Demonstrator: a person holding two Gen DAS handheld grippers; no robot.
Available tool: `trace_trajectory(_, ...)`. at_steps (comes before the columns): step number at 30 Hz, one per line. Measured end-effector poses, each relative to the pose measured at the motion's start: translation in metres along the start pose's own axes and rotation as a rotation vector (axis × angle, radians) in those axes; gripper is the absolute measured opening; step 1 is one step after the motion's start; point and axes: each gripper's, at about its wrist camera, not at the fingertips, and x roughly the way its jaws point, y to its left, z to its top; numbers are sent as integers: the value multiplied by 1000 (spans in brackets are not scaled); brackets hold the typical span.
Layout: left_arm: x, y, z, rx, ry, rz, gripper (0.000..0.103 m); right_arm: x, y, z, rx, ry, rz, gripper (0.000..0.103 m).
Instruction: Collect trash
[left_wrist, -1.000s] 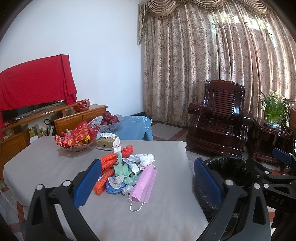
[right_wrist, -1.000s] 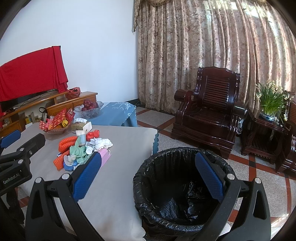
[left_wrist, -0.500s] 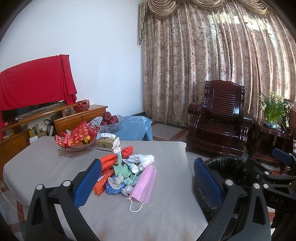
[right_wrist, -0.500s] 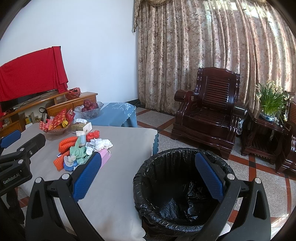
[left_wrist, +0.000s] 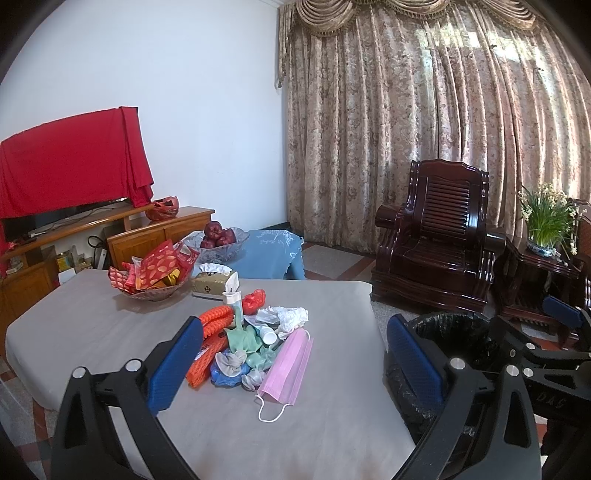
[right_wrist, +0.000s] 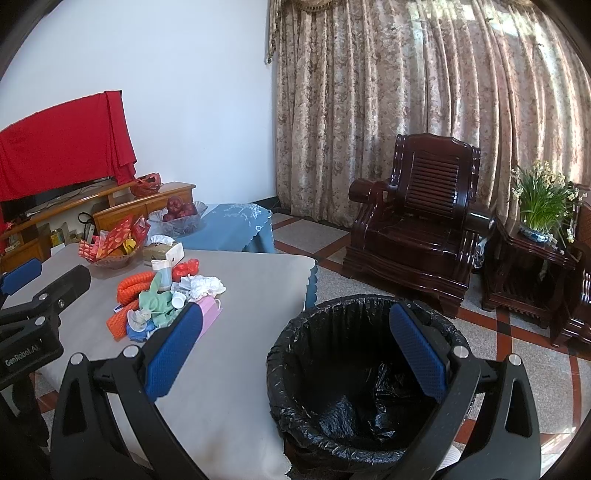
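A pile of trash (left_wrist: 251, 339) lies mid-table: a pink face mask (left_wrist: 286, 369), orange netting (left_wrist: 208, 332), green cloth, white tissue (left_wrist: 291, 317) and small caps. It also shows in the right wrist view (right_wrist: 162, 302). A bin with a black liner (right_wrist: 365, 373) stands on the floor right of the table; its rim shows in the left wrist view (left_wrist: 450, 328). My left gripper (left_wrist: 293, 360) is open and empty, held above the near side of the pile. My right gripper (right_wrist: 295, 350) is open and empty, above the bin's left rim.
On the grey table (left_wrist: 92, 325) stand a bowl of red packets (left_wrist: 151, 277) and a tissue box (left_wrist: 212, 282). Behind are a fruit bowl (left_wrist: 219, 238) on a blue-covered table, a dark wooden armchair (left_wrist: 439, 240) and a potted plant (left_wrist: 546, 221).
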Motion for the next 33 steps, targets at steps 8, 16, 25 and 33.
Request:
trace_trajectory(8, 10, 11, -2, -7, 13, 24, 97, 15, 8, 3, -20, 18, 17, 98)
trace_trajectory(16, 48, 67, -16, -36, 66, 144, 97, 59, 48, 9, -66, 58, 104, 98)
trace_trajectory(25, 97, 116, -46, -45, 145, 194, 97, 148, 105, -11, -76, 183, 170, 98)
trace_trajectory(33, 141, 138, -65, -73, 196, 185, 97, 209, 152, -32, -99, 271, 178, 98)
